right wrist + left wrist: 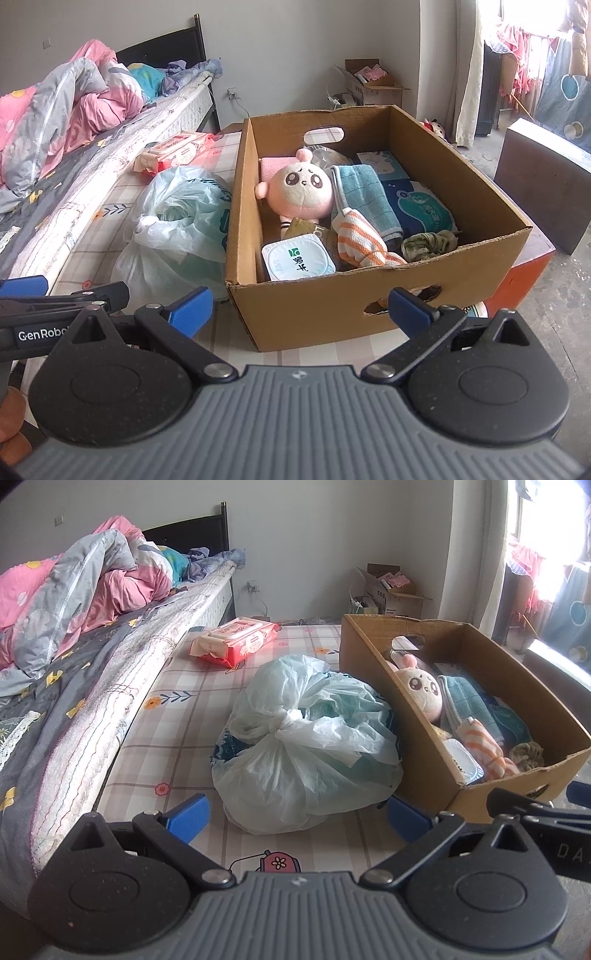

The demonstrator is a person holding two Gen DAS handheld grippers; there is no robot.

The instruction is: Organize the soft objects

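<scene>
A cardboard box stands on a checked mat and holds a pink plush doll, a teal towel, an orange-striped cloth, an olive scrunchie and a white yoghurt tub. Left of the box lies a knotted pale plastic bag. My left gripper is open just before the bag, with nothing between its blue fingers. My right gripper is open in front of the box's near wall, also holding nothing.
A red wet-wipes pack lies on the mat farther back. A bed with crumpled pink and grey bedding runs along the left. Open cartons sit by the far wall. A dark cabinet stands right.
</scene>
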